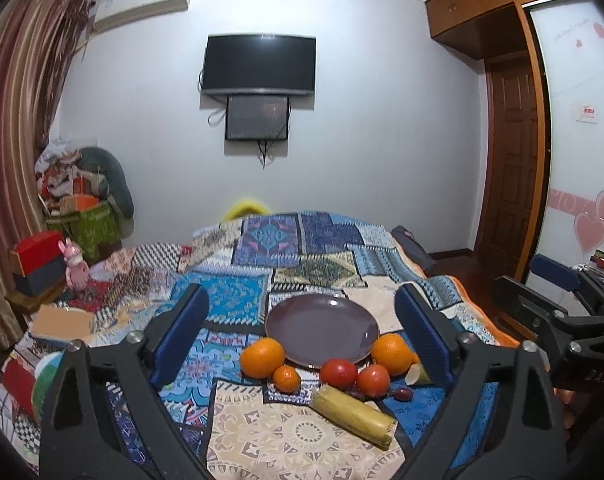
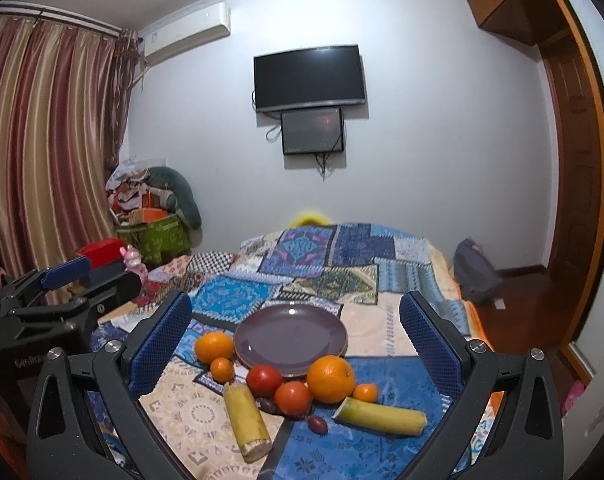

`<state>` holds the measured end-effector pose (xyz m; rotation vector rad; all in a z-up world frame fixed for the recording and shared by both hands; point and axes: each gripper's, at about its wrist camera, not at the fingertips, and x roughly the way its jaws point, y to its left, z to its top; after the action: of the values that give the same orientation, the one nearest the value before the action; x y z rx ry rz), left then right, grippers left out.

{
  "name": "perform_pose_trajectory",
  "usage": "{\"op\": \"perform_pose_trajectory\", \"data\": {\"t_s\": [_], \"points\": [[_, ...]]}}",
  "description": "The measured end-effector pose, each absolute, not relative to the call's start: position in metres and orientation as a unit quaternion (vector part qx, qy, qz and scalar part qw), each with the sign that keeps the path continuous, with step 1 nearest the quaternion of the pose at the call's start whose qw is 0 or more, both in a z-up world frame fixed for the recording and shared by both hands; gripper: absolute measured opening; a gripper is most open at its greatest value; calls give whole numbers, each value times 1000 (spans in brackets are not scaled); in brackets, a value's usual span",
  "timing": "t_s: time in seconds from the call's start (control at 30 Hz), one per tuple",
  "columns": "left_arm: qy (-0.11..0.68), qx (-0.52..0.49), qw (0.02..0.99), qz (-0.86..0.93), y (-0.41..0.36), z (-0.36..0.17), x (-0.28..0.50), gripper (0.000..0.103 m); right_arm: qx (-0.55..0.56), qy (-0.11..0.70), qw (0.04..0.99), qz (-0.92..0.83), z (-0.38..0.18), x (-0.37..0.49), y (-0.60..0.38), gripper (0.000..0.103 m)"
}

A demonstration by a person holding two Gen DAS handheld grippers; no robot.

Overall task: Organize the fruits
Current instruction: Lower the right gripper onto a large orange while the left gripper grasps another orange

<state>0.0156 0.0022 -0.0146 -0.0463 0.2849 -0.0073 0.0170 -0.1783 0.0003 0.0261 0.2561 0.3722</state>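
An empty purple plate [image 1: 322, 326] [image 2: 290, 334] lies on the patchwork bedspread. In front of it lie two big oranges [image 2: 331, 378] [image 2: 214, 346], two small mandarins [image 2: 222, 370] [image 2: 365, 393], two tomatoes [image 2: 264, 380] [image 2: 293, 398], two yellow cane pieces [image 2: 246, 420] [image 2: 382, 416] and a dark grape [image 2: 317, 424]. My left gripper [image 1: 302, 336] is open and empty, held above the fruit. My right gripper [image 2: 296, 340] is open and empty, also above the fruit. The right gripper shows at the right edge of the left wrist view [image 1: 558, 280].
The bedspread [image 2: 342, 264] covers a bed that drops off at the right to a wooden floor [image 2: 522, 292] with a grey bag [image 2: 476, 276]. Boxes and a pink toy [image 1: 76, 264] crowd the left side. A TV [image 1: 260, 64] hangs on the far wall.
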Motion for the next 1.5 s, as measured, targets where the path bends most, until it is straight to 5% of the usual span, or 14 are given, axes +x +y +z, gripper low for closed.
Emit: {"op": "perform_pose_trajectory", "data": {"t_s": [0.5, 0.87, 1.5], "points": [[266, -32, 963, 19, 49, -76, 88, 62, -4, 238, 954, 182, -43, 78, -186, 79], [353, -65, 933, -7, 72, -118, 155, 61, -5, 315, 931, 186, -82, 125, -183, 67], [418, -61, 905, -39, 69, -161, 208, 62, -11, 379, 900, 213, -116, 161, -175, 67]]}}
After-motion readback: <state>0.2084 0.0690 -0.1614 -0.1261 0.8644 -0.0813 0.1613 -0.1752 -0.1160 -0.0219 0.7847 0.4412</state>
